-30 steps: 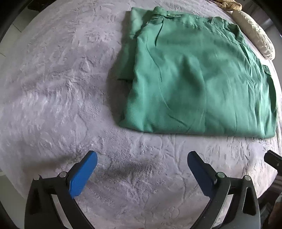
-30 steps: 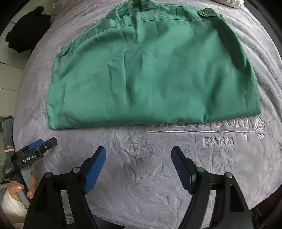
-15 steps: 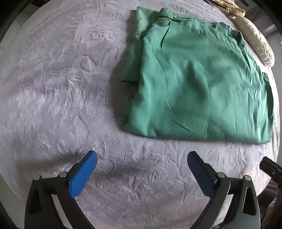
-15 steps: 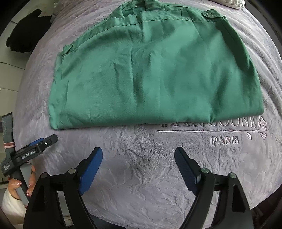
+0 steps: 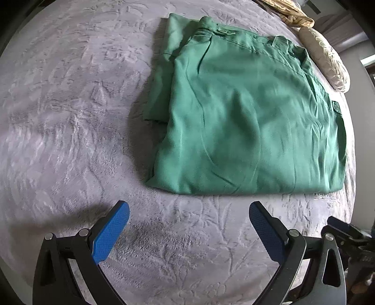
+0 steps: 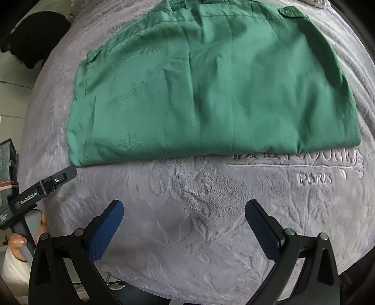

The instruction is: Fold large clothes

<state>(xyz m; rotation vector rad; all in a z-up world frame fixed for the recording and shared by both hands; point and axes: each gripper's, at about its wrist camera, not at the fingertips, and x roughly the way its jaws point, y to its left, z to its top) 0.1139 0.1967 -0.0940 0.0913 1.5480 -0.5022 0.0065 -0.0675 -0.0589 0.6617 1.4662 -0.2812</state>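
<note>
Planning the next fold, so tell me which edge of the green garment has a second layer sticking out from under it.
The left side edge in the left wrist view: a narrower strip of the green garment shows past the top layer there. The near edge is one clean fold.

A bedroom in a home, going by the furnishings. Wide bed covered edge to edge in a plush grey-lilac embossed blanket (image 5: 70, 131) with a leaf pattern and stitched lettering ending in "PARIS" (image 6: 314, 178) near its front edge. Cream textured cushion (image 5: 328, 63) at the far right corner, a crumpled yellowish cloth (image 5: 286, 14) just beyond it. Folded green garment (image 5: 253, 122) laid flat on top. Pale floor (image 6: 11, 98) past the left edge.
</note>
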